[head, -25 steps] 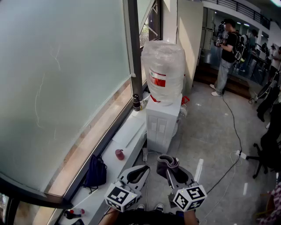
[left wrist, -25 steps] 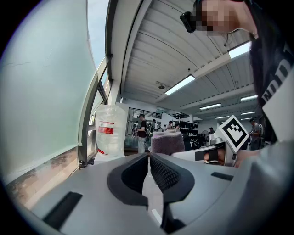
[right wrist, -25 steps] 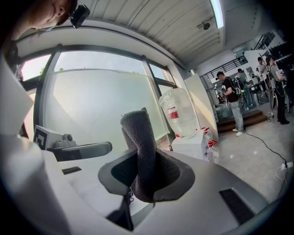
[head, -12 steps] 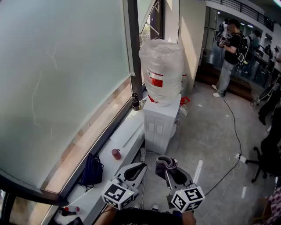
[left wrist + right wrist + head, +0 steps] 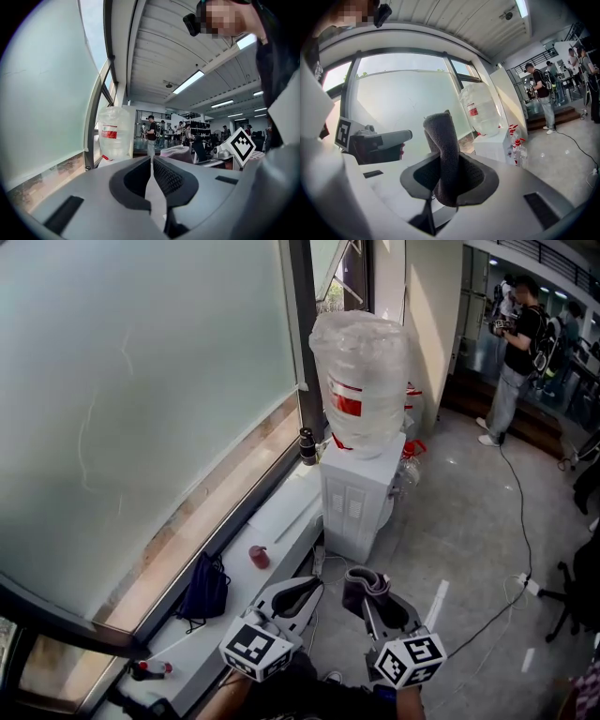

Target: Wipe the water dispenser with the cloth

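Observation:
A white water dispenser [image 5: 356,498] stands on the floor by the window ledge, with a large clear bottle [image 5: 364,381] bearing a red label on top; both also appear in the right gripper view, dispenser [image 5: 493,144] and bottle [image 5: 480,111]. A grey cloth [image 5: 444,154] sticks up from my right gripper [image 5: 367,591], whose jaws are shut on it. The cloth [image 5: 361,585] sits well short of the dispenser. My left gripper [image 5: 302,592] hangs beside it, jaws shut with nothing between them. The bottle [image 5: 112,133] shows far ahead in the left gripper view.
A white window ledge [image 5: 272,531] runs along the frosted glass, carrying a dark bag [image 5: 204,587], a small red cup [image 5: 257,556] and a dark bottle [image 5: 307,446]. Spray bottles [image 5: 516,149] stand by the dispenser. A cable [image 5: 520,549] crosses the floor; a person [image 5: 517,357] stands far off.
The head view has shifted slightly, so the dispenser sits a little further right and lower. Both grippers keep the same pose, the cloth still held.

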A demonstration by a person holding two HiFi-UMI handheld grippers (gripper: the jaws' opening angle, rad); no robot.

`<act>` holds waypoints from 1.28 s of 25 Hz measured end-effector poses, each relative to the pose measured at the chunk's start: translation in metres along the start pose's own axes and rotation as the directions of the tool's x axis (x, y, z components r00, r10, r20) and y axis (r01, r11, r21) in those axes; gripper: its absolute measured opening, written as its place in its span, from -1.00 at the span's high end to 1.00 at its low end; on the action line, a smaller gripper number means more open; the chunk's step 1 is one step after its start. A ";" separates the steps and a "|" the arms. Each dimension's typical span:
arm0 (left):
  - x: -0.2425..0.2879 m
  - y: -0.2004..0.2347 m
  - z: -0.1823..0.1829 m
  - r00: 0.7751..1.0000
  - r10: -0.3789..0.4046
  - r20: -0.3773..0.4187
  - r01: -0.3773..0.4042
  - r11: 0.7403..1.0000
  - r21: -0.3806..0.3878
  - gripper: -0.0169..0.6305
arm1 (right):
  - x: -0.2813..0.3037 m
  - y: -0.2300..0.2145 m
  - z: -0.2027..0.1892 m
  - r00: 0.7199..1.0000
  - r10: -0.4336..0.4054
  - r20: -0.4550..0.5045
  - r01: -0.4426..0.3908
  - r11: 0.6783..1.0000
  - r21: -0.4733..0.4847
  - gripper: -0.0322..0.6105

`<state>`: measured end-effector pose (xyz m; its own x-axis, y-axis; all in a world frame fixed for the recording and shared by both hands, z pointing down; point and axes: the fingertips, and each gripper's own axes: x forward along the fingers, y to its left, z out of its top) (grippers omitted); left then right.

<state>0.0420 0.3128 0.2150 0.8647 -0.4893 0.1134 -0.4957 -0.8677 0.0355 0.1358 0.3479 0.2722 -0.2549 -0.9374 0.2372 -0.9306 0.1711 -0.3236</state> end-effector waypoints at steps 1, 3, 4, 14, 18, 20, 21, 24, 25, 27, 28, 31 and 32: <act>0.001 0.002 -0.001 1.000 0.006 -0.005 -0.006 1.000 0.004 0.85 | 0.004 -0.001 -0.002 1.000 0.007 -0.007 -0.007 1.000 0.002 0.58; 0.001 0.010 -0.003 0.999 0.026 -0.019 -0.026 1.000 0.000 0.85 | 0.011 0.001 -0.004 1.000 0.024 -0.020 -0.024 1.000 0.008 0.58; 0.001 0.015 -0.004 0.999 0.038 -0.029 -0.038 0.999 -0.004 0.85 | 0.016 0.001 -0.005 0.999 0.031 -0.026 -0.031 0.999 0.011 0.58; 0.031 0.093 -0.008 0.999 0.018 -0.037 -0.019 1.000 -0.013 0.85 | 0.101 -0.009 0.015 0.999 0.005 -0.040 -0.006 1.000 -0.007 0.58; 0.047 0.139 -0.008 0.999 -0.019 -0.043 0.020 1.000 0.005 0.86 | 0.154 -0.012 0.029 0.999 -0.028 -0.038 0.027 0.999 -0.020 0.58; 0.055 0.165 -0.008 0.998 -0.038 -0.040 0.038 0.999 -0.006 0.85 | 0.183 -0.015 0.033 0.998 -0.048 -0.041 0.046 0.998 -0.037 0.58; 0.059 0.179 -0.009 0.998 -0.047 -0.037 0.046 0.999 -0.013 0.85 | 0.198 -0.017 0.035 0.997 -0.060 -0.041 0.058 0.997 -0.045 0.58; 0.072 0.219 -0.014 0.997 -0.073 -0.031 0.073 0.997 -0.007 0.85 | 0.245 -0.027 0.036 0.995 -0.096 -0.042 0.093 0.994 -0.056 0.58; 0.076 0.231 -0.016 0.996 -0.082 -0.033 0.082 0.997 -0.005 0.85 | 0.259 -0.031 0.036 0.993 -0.108 -0.045 0.105 0.993 -0.061 0.58; 0.084 0.252 -0.023 0.994 -0.097 -0.042 0.096 0.995 -0.014 0.85 | 0.284 -0.040 0.034 0.990 -0.133 -0.053 0.129 0.988 -0.080 0.58; 0.088 0.261 -0.027 0.993 -0.104 -0.048 0.104 0.994 -0.018 0.85 | 0.295 -0.045 0.033 0.987 -0.146 -0.059 0.140 0.986 -0.092 0.58; 0.101 0.281 -0.036 0.990 -0.128 -0.056 0.127 0.992 -0.028 0.85 | 0.323 -0.060 0.030 0.980 -0.178 -0.083 0.168 0.978 -0.120 0.58; 0.105 0.286 -0.038 0.989 -0.135 -0.053 0.134 0.991 -0.031 0.85 | 0.331 -0.066 0.030 0.978 -0.185 -0.094 0.172 0.976 -0.131 0.58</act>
<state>-0.0122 0.0165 0.2748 0.9183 -0.3623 0.1598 -0.3779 -0.9223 0.0808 0.1207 0.0174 0.3447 -0.1020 -0.9204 0.3775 -0.9869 0.0460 -0.1547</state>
